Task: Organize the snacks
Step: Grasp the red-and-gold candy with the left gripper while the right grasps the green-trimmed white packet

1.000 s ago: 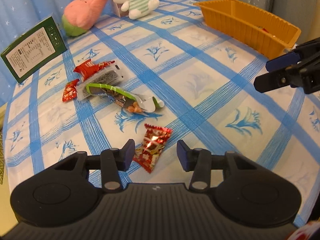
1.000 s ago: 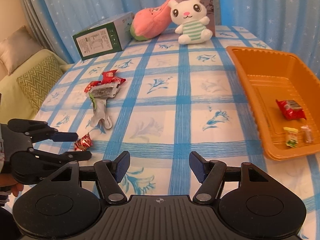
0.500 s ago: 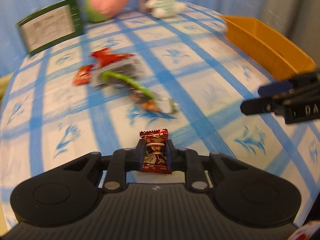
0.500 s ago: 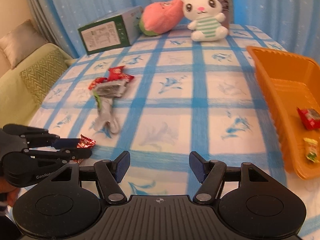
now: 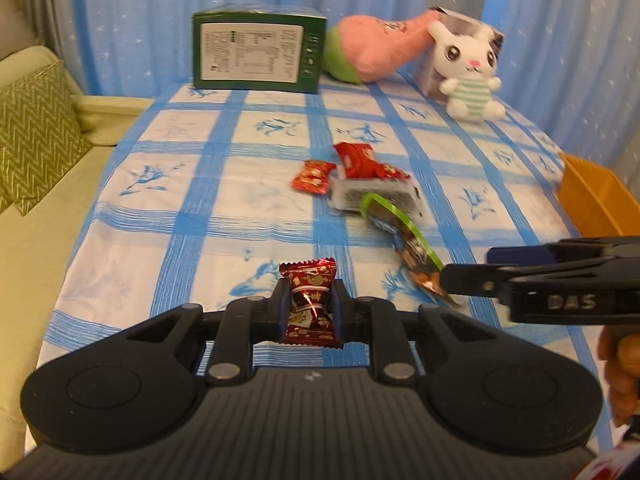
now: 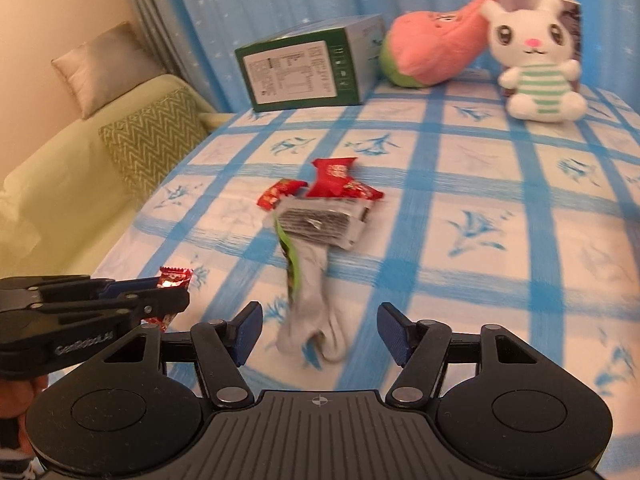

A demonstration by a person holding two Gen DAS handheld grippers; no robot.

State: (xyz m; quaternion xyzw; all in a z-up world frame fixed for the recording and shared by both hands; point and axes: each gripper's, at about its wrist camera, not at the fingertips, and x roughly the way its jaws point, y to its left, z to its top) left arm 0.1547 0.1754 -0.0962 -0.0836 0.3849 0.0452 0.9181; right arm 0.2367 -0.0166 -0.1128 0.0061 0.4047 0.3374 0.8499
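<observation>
The left gripper (image 5: 310, 312) clamps a dark red candy (image 5: 310, 304) upright between its pads, above a blue-checked tablecloth (image 5: 200, 208). Farther off lies a cluster of snacks: a small red packet (image 5: 314, 176), a larger red wrapper (image 5: 360, 160), a grey packet (image 5: 380, 196) and a green-edged pouch (image 5: 404, 236). The right gripper (image 5: 466, 270) reaches in from the right, its tips at the pouch's near end. An orange tray (image 5: 592, 196) sits at the right edge.

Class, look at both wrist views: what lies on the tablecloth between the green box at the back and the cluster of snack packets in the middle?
Nothing: between the green box and the snack packets, only bare tablecloth shows, in both views.
</observation>
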